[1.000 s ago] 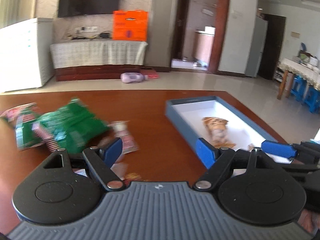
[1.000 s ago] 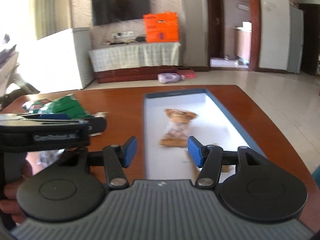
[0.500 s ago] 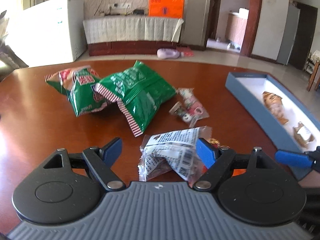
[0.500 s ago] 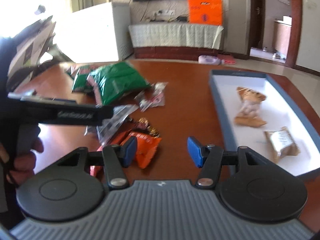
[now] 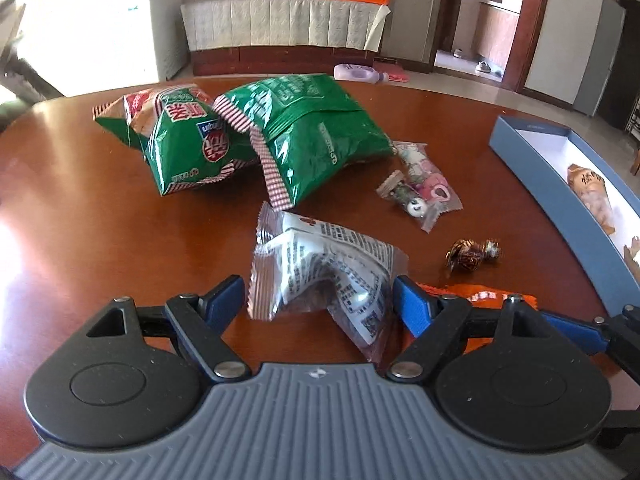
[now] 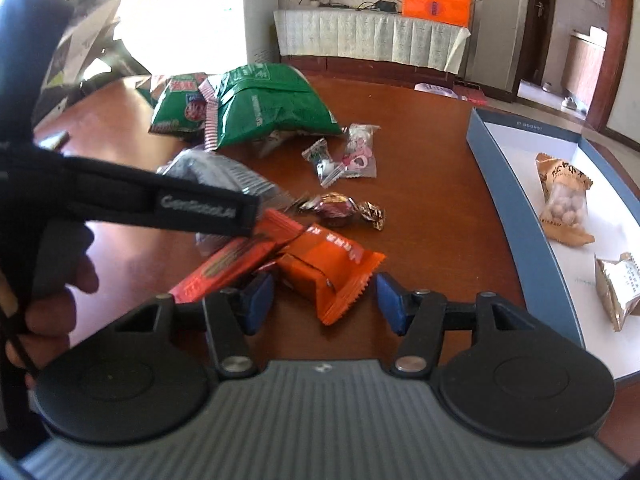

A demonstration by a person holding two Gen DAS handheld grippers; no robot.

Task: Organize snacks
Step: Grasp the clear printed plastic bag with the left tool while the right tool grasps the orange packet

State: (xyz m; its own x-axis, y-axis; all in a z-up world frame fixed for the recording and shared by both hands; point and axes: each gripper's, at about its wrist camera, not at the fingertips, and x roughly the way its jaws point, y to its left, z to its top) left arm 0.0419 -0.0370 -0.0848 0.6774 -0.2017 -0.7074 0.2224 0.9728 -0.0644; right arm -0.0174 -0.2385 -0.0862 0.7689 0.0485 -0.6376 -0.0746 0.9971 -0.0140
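Note:
My left gripper (image 5: 318,296) is open and low over the table, with a clear, white-printed snack packet (image 5: 320,272) lying between its blue fingers; the pads do not squeeze it. My right gripper (image 6: 325,298) is open too, and the corner of an orange packet (image 6: 328,272) lies between its fingers, with a red bar (image 6: 232,264) just left of it. The blue box (image 6: 492,160) at the right holds a tan packet (image 6: 564,200) and a smaller one (image 6: 618,284). The left gripper's black body crosses the right wrist view, held by a hand (image 6: 52,280).
Two green bags (image 5: 320,136) (image 5: 188,140) lie farther back on the brown wooden table (image 5: 100,220). A small pink candy bag (image 5: 424,184) and foil-wrapped chocolates (image 5: 472,254) lie between the bags and the blue box (image 5: 532,148). A cabinet and a white freezer stand beyond the table.
Both views have swung left from the blue box and dipped toward the snack pile. The white packet came between the left fingers, the orange packet between the right ones.

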